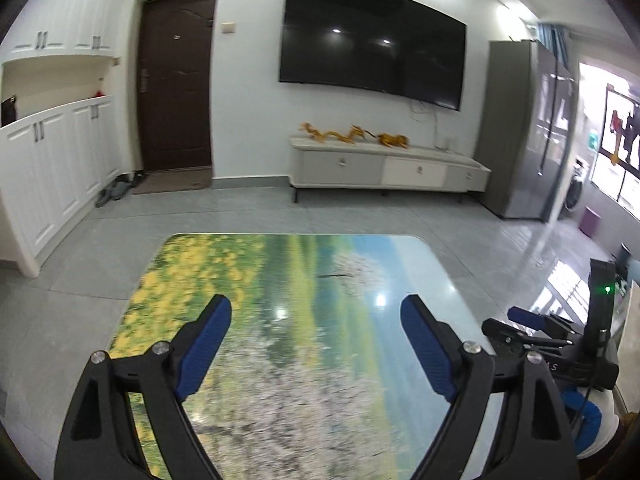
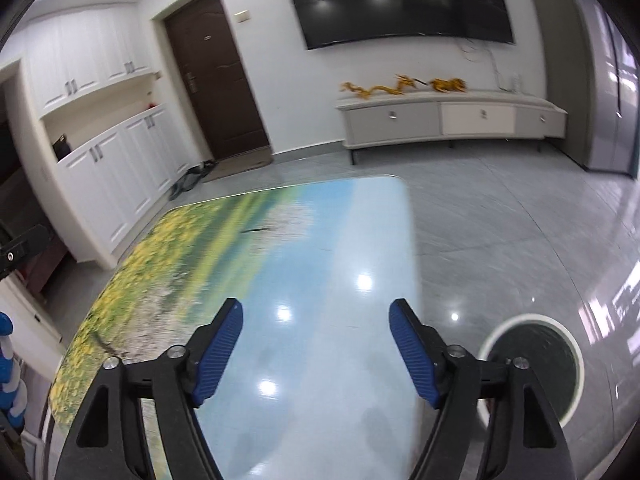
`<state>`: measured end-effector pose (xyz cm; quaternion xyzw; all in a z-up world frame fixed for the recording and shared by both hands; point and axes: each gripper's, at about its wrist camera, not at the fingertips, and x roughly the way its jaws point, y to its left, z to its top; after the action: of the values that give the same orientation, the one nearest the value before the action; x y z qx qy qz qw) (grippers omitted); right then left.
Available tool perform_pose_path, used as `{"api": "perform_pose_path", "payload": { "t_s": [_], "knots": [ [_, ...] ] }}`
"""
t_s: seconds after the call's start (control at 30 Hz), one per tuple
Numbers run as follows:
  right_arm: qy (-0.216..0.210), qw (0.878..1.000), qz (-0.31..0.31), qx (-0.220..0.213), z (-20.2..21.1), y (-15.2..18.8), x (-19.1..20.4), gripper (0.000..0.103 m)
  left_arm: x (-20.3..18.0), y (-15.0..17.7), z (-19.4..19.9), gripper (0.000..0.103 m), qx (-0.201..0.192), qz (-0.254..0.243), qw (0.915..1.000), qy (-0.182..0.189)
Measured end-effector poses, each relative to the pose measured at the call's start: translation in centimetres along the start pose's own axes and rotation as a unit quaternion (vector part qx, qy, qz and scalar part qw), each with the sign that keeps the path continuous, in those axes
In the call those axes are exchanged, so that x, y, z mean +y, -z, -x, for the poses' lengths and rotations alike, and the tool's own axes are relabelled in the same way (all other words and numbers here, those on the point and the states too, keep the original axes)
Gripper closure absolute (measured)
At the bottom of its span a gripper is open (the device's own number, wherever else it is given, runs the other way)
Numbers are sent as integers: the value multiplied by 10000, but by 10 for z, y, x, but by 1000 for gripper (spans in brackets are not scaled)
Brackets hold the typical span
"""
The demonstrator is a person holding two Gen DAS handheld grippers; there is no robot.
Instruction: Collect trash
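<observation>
Both grippers hang above the worktop (image 1: pixel 280 280), a glossy slab printed with a meadow scene, and both point down and forward across it. The left gripper (image 1: pixel 316 340) stands wide open with nothing between its blue pads; the right gripper (image 2: pixel 316 344) is likewise wide open and empty. In my judgement the spread jaws and raised position suit hands that carry no load, either searching for the next piece or finished.

No trash shows anywhere on the worktop in either view; the surface carries only ceiling-light reflections. The 1 container present is a round bin (image 2: pixel 532 364) with a pale rim and dark interior, standing on the grey tiled floor (image 2: pixel 500 232) just beside the worktop's right edge, close under the right gripper. That position seems chosen so items can drop straight off the edge. Its contents cannot be made out; the inside reads only as dark and blurred.
</observation>
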<state>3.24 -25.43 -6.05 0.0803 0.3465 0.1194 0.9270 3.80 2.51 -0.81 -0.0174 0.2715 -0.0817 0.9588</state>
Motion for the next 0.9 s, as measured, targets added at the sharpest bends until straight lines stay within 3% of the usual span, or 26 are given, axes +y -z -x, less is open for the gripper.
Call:
{"api": "perform_pose_path", "payload": {
  "t_s": [0.23, 0.5, 0.6, 0.9],
  "knots": [
    [46, 9992, 373, 110, -11, 1, 33, 19, 37, 21, 19, 14, -214, 281, 9984, -438],
    [332, 9983, 471, -37, -1, 5, 38, 5, 26, 24, 22, 14, -291, 154, 9981, -518],
    [405, 9978, 521, -76, 1, 6, 40, 0, 23, 23, 21, 8, -287, 179, 9976, -597],
    [722, 9949, 687, -152, 14, 22, 47, 0, 9, 24, 11, 1, -285, 195, 9962, -795]
  ]
}}
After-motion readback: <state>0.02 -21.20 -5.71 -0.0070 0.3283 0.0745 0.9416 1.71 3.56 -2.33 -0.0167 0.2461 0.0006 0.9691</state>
